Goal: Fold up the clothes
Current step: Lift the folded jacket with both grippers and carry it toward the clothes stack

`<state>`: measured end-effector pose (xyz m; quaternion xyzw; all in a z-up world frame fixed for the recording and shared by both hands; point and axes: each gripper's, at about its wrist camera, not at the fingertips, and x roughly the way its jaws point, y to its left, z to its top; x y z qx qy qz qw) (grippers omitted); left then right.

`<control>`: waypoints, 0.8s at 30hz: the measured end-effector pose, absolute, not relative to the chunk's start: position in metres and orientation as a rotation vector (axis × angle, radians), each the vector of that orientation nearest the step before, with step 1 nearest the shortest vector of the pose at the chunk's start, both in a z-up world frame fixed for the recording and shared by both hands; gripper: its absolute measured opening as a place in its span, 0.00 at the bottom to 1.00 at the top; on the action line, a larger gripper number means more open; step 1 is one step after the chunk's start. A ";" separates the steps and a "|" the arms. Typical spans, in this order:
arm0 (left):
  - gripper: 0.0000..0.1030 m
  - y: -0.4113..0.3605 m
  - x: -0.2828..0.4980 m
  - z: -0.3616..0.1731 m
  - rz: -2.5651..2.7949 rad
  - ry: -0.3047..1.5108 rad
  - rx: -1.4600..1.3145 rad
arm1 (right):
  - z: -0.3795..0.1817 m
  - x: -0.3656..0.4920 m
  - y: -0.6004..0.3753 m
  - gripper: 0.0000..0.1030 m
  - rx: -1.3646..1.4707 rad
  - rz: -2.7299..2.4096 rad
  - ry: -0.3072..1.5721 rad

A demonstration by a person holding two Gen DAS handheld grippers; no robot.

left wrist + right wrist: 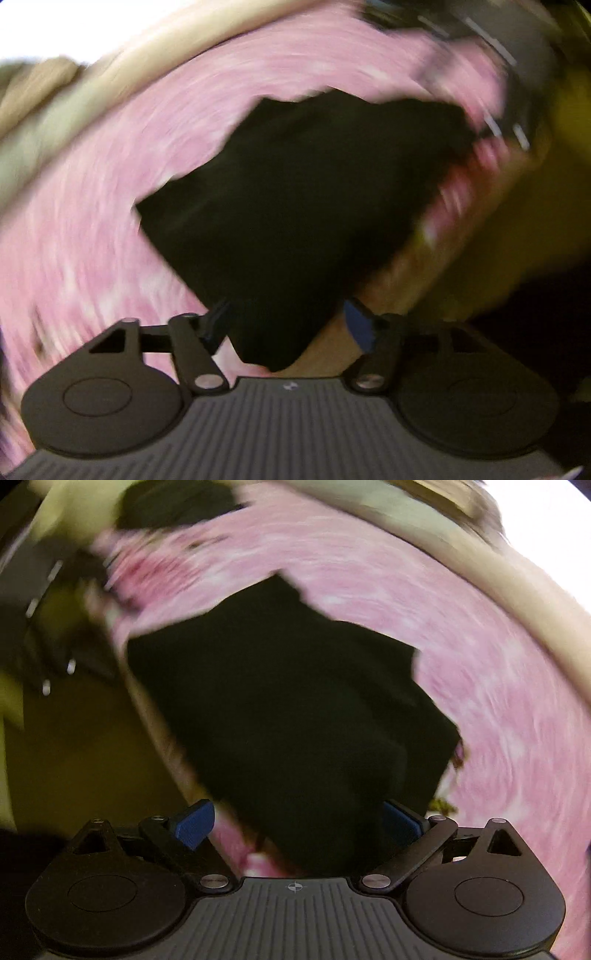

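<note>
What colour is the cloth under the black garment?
Pink with paler mottling, blurred; the right wrist view shows it best.

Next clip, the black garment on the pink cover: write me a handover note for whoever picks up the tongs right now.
Left tongs: open, holding nothing.
Right tongs: open wide, holding nothing.
Black garment: lying on the pink patterned cover, near its edge, apparently folded into a compact shape; both views are motion-blurred, so the fold lines are unclear.
Done: garment released by both tongs.
Left: check the fold is neat, then finish or tidy it if needed.
</note>
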<state>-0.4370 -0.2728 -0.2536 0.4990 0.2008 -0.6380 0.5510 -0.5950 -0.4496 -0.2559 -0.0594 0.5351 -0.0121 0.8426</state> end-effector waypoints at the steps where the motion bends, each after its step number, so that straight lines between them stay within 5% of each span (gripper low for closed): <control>1: 0.66 -0.271 -0.444 -0.261 -1.521 0.396 1.241 | -0.264 -0.595 -0.439 0.96 -0.196 -0.004 1.137; 11: 0.73 -0.290 -0.470 -0.326 -1.498 -0.010 1.494 | -0.347 -0.570 -0.392 0.93 -0.728 0.092 1.149; 13: 0.75 -0.289 -0.473 -0.331 -1.497 -0.055 1.529 | -0.343 -0.563 -0.405 0.67 -0.656 0.070 1.152; 17: 0.74 -0.291 -0.476 -0.335 -1.467 -0.100 1.588 | -0.312 -0.557 -0.432 0.51 -0.447 0.072 1.134; 24: 0.44 -0.312 -0.465 -0.316 -1.495 0.104 1.560 | -0.291 -0.551 -0.432 0.59 -0.387 0.043 1.139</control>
